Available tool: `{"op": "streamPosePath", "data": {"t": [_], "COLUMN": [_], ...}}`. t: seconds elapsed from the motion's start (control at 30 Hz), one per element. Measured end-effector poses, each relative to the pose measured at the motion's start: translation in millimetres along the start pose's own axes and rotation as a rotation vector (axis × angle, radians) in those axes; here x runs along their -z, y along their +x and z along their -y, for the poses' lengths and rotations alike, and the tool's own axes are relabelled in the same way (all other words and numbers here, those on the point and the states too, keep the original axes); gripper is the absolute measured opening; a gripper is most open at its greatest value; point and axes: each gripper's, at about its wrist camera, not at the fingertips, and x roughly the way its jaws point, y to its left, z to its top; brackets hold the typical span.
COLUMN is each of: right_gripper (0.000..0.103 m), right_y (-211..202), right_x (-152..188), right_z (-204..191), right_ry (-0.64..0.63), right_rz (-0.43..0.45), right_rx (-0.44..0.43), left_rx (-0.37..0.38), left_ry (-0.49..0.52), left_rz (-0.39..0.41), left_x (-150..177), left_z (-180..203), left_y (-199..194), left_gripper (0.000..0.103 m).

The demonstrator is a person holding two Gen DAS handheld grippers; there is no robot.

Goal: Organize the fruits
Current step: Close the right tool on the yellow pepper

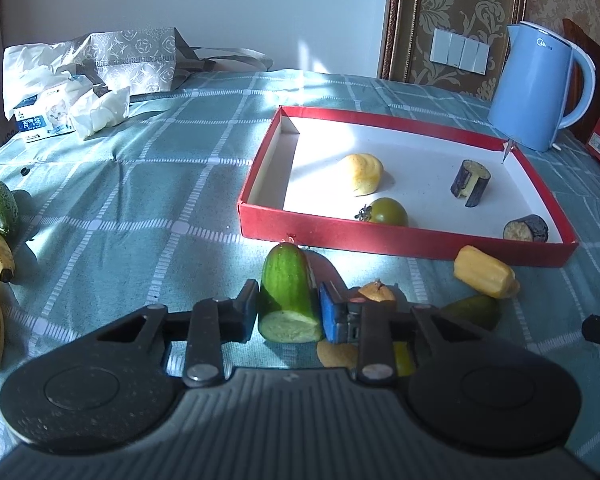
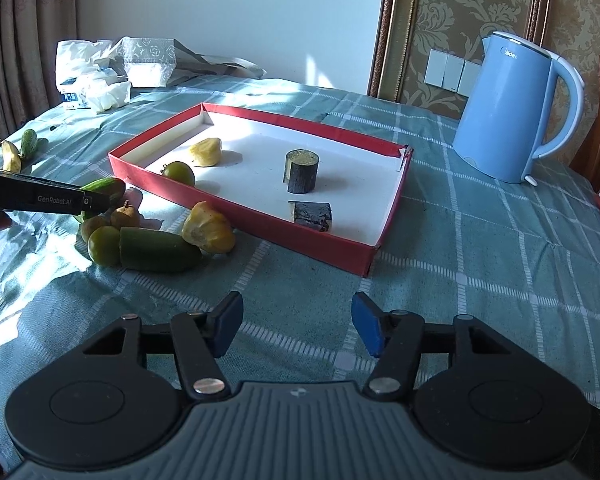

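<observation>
- My left gripper (image 1: 288, 312) clamps a cut green cucumber half (image 1: 287, 298), just short of the red shallow cardboard tray's (image 1: 404, 242) near wall.
- My right gripper (image 2: 296, 330) hangs wide over the checked tabletop (image 2: 480, 264), nearer me than that tray.

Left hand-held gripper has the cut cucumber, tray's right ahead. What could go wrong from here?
1. The left hand-held gripper pinches the cut cucumber near its cut end; the smooth skin may slip or pivot when lifted.
2. The red tray wall stands just beyond it; a low carry could clip the wall.
3. The green tomato sits just inside that wall; a drop there may hit it.
</observation>
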Motion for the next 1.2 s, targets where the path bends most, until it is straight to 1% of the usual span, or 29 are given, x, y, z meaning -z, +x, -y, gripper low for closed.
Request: {"op": "streamPosePath", "data": {"t": [0.13, 0.4, 0.6, 0.7, 0.9, 1.03, 1.2], "right_gripper": [0.059, 0.059, 0.055, 0.054, 0.052, 0.052, 0.051], "right_y": [3.0, 7.7, 16.2, 22.8, 33.5, 46.7, 62.5], "right_x": [-5.9, -17.6, -27.6, -34.4, -47.2, -53.3, -57.0], "right_z": [-6.2, -15.9, -16.9, -21.2, -21.6, -19.4, -16.6], "right_ry": [-0.016, -0.036, 0.014, 0.029, 0.114, 0.219, 0.320], "right_rz": [0.006, 0.024, 0.008, -0.007, -0.031, -0.082, -0.128], "right_rx": [-0.019, -0.037, -0.076, -0.082, -0.132, -0.177, -0.203], "left_rx": [-0.013, -0.021, -0.035, -0.034, -0.044, -0.048, -0.049], "left_ry": [0.016, -0.009, 0.008, 0.002, 0.013, 0.017, 0.022], "left_rz": [0.009, 0.022, 0.031, 0.037, 0.050, 0.058, 0.072], "left_x": [2.4, 3.0, 5.0, 5.8, 6.1, 6.5, 5.3], "left_z": [-1.1, -11.0, -12.3, -13.8, -15.2, -16.3, -17.0], "left_y": [-3.6, -10.7, -14.1, -16.7, -22.0, -25.2, -29.8], "left_gripper": [0.029, 0.029, 0.029, 0.029, 0.029, 0.029, 0.029]}}
